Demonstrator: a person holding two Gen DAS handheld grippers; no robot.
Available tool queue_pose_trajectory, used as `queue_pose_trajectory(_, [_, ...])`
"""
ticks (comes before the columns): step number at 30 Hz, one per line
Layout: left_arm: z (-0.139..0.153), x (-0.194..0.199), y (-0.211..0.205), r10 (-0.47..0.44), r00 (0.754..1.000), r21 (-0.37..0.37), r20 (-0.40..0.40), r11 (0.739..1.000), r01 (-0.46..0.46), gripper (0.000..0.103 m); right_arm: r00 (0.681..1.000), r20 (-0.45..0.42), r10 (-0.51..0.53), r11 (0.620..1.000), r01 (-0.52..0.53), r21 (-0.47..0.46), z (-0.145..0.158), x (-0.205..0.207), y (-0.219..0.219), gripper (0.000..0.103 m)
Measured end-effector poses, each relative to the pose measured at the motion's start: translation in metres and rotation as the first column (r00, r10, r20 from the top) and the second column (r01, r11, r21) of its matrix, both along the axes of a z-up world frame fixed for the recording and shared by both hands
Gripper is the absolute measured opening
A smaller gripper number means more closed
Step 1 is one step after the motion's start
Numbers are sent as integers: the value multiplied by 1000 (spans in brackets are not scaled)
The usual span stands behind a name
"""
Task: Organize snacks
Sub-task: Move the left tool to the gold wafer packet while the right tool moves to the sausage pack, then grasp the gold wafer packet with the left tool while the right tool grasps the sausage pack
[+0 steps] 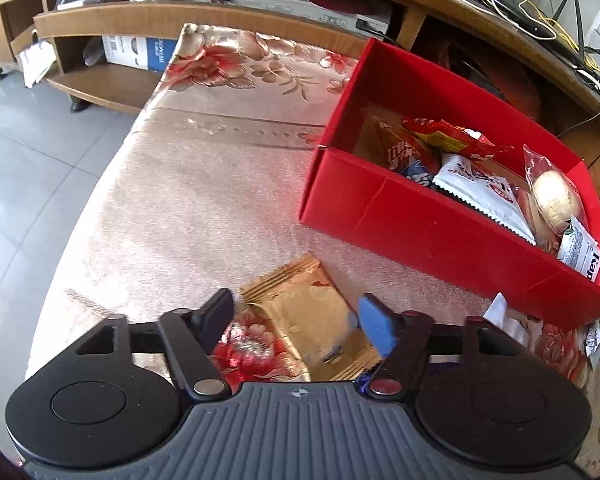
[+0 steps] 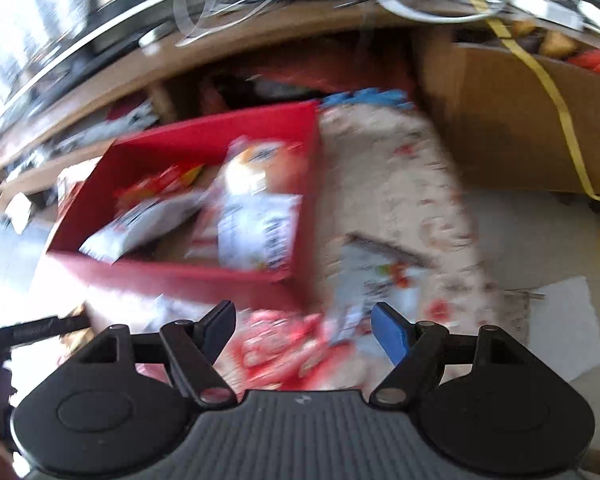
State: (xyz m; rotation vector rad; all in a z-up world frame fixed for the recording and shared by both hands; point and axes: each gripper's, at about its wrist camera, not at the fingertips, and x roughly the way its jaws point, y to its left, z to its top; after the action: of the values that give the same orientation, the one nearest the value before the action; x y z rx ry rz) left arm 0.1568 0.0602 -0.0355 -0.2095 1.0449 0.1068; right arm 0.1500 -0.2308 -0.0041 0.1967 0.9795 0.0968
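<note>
A red box (image 1: 440, 236) stands on the floral tablecloth at the right of the left wrist view and holds several snack packets, among them a white packet (image 1: 484, 192) and a round bun in clear wrap (image 1: 556, 200). A gold snack packet (image 1: 300, 312) lies flat on the cloth between the fingers of my left gripper (image 1: 296, 320), which is open just above it. The right wrist view is blurred. There the red box (image 2: 180, 272) sits left of centre, and my right gripper (image 2: 304, 328) is open over a red-and-white packet (image 2: 276, 352) and a white packet (image 2: 376, 280) on the cloth.
A wooden TV stand (image 1: 204, 16) with shelves, a silver player and cables runs along the back. A cardboard box (image 2: 512, 120) stands at the right. White paper (image 2: 568, 324) lies on the floor. The table edge (image 1: 100, 184) drops to grey tiles at the left.
</note>
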Motion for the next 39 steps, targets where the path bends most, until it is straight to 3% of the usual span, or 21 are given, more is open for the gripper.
queue_pose_trajectory(6, [3,-7,7,1,1000,-48,-6,999,-1,58,988,-54,142,990,-141,7,-16,11,63,79])
queue_pose_trajectory(9, [3,-9,14,17,1000,-87,-9,996,-18,60,985,-100,139,990,-136,43,-28,20,84,79])
queue_pose_trajectory(14, [4,-7,20,43,999,-122,-7,992,-44,75,989,-121,79,997,-75,35,-45,28,100,79])
queue_pose_trajectory(18, [2,-5,19,42,999,-130,-9,991,-43,80,992,-113,55,998,-50,46,-50,30,108,96])
queue_pose_trajectory(19, [2,-5,19,38,999,-130,-10,991,-39,81,991,-105,77,997,-74,27,-52,29,114,102])
queue_pose_trajectory(21, [2,-7,21,34,999,-129,-11,991,-35,82,985,-86,146,987,-152,-60,-55,23,127,103])
queue_pose_trajectory(23, [2,-8,24,41,999,-133,-11,990,-42,83,973,-74,218,963,-227,-144,-56,15,135,98])
queue_pose_trajectory(26, [2,-10,27,35,999,-146,-17,989,-37,84,960,-102,259,950,-273,-154,-50,15,122,82])
queue_pose_trajectory(30, [2,-11,27,22,1000,-157,-16,987,-24,84,948,-143,283,928,-309,-207,-49,6,99,81])
queue_pose_trajectory(34, [3,-9,27,31,999,-164,-14,986,-33,86,930,-163,329,899,-362,-248,-43,-15,85,69])
queue_pose_trajectory(39, [0,3,16,43,999,-122,-19,992,-45,90,938,-145,314,909,-342,-239,-44,-19,80,71])
